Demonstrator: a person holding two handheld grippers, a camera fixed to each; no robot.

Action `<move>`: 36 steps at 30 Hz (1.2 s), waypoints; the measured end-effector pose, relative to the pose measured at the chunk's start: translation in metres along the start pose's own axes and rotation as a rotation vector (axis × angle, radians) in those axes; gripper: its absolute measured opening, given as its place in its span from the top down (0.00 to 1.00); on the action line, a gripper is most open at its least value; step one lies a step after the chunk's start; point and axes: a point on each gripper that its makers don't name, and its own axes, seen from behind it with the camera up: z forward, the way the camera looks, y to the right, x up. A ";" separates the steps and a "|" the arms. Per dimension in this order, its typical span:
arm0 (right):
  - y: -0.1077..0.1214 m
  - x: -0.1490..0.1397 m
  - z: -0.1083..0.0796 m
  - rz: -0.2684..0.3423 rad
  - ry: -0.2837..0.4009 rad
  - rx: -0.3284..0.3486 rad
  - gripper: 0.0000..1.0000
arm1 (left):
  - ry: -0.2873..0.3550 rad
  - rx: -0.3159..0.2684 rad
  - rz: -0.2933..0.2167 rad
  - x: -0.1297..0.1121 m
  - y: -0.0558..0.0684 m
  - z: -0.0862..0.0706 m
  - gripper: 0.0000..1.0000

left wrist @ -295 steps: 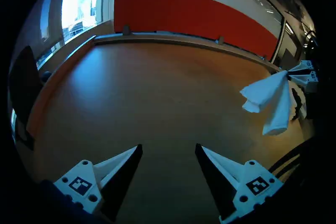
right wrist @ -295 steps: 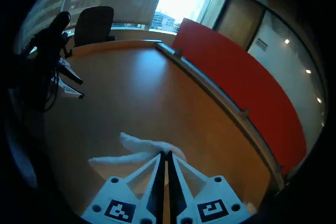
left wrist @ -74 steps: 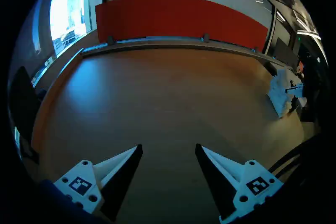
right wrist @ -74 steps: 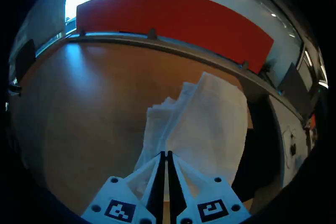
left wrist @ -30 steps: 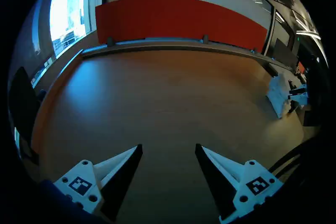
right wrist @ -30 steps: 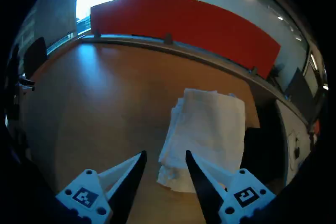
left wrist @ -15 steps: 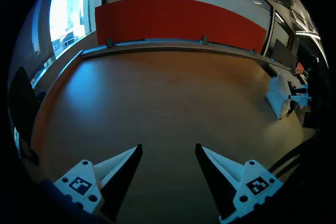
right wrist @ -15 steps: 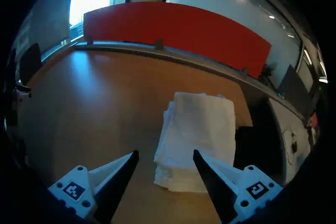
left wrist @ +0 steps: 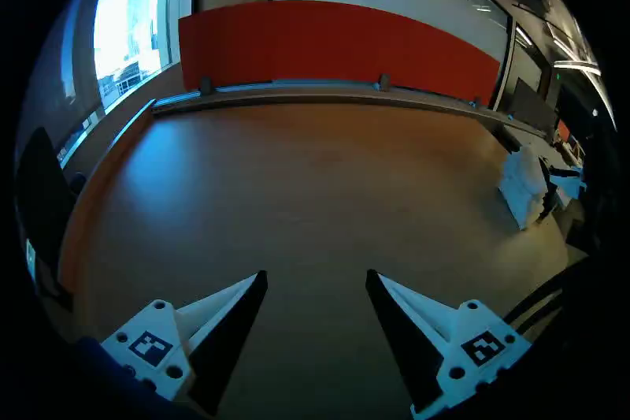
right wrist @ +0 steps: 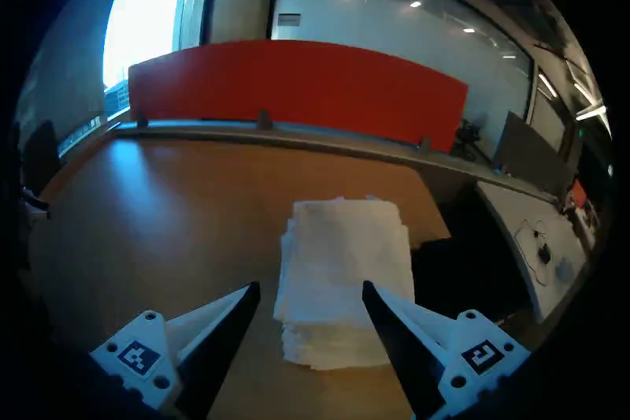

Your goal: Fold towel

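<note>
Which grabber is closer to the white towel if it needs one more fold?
The right gripper, probably. The folded towel lies just ahead of its open fingers. The left gripper, also open, sees the towel far off by the table edge.

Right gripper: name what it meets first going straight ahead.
Probably the folded towel on the table, lying just ahead of the open right gripper; nothing looks nearer, though depth is unclear.

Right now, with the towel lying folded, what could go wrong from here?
1. The folded white cloth towel lies near an edge of the brown wooden table; a nudge could slide it off.
2. The open right claw hangs close to the stack's near end; a finger might snag a layer and loosen the fold.
</note>
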 end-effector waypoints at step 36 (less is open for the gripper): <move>0.050 0.043 0.082 -0.019 -0.010 -0.035 0.00 | -0.018 0.044 -0.021 0.002 -0.007 0.004 0.07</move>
